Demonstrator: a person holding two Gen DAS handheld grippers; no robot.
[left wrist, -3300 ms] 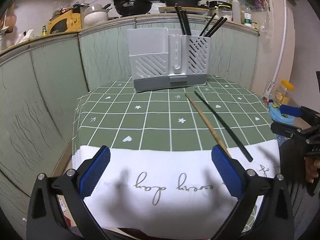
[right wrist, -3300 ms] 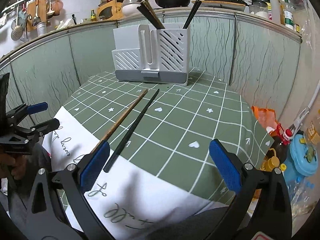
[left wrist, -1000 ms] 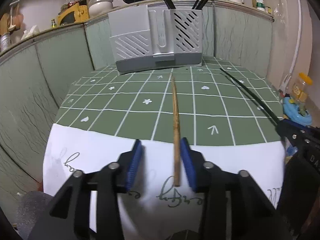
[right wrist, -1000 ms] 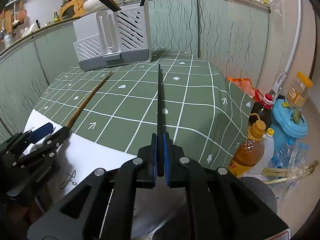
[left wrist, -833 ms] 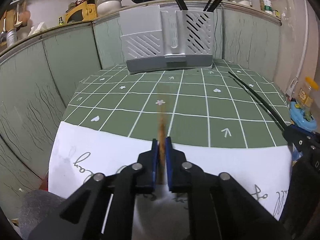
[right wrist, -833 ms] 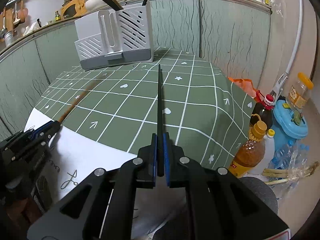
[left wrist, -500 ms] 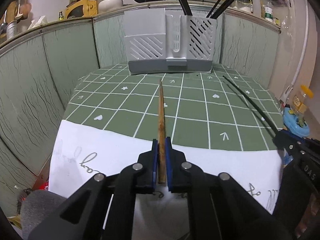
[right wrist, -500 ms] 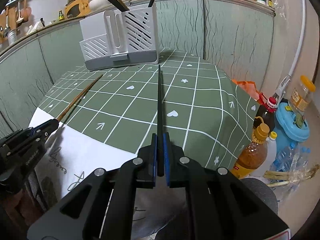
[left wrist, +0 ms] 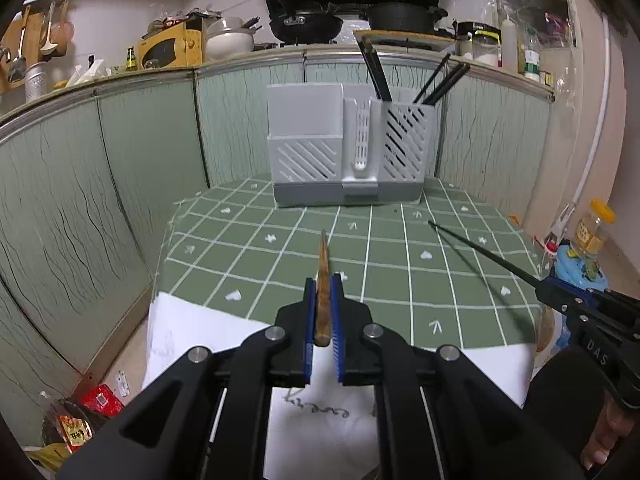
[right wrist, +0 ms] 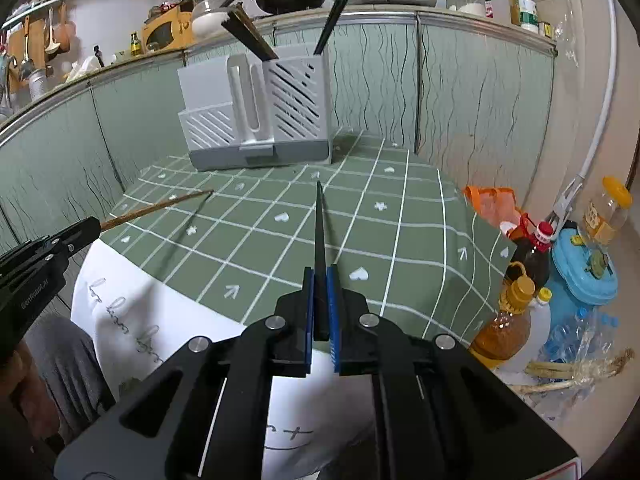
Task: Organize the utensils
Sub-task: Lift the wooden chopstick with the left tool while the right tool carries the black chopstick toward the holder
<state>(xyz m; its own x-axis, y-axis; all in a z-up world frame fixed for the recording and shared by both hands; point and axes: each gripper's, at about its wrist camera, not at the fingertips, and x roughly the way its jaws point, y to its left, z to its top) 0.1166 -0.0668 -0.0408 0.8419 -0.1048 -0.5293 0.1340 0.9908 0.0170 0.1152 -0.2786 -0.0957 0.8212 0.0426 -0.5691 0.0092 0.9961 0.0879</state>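
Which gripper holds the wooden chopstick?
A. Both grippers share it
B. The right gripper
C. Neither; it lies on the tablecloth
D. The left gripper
D: the left gripper is shut on the wooden chopstick, while the right gripper clamps the black chopstick.

A home kitchen: at twelve o'clock a black wok (left wrist: pixel 306 24) and pot (left wrist: pixel 404 16) sit on a raised counter, ladles (left wrist: pixel 18 52) hang at ten o'clock, oil bottles (right wrist: pixel 506 320) crowd the floor at four o'clock, and a checked green tablecloth (left wrist: pixel 400 264) covers the table.
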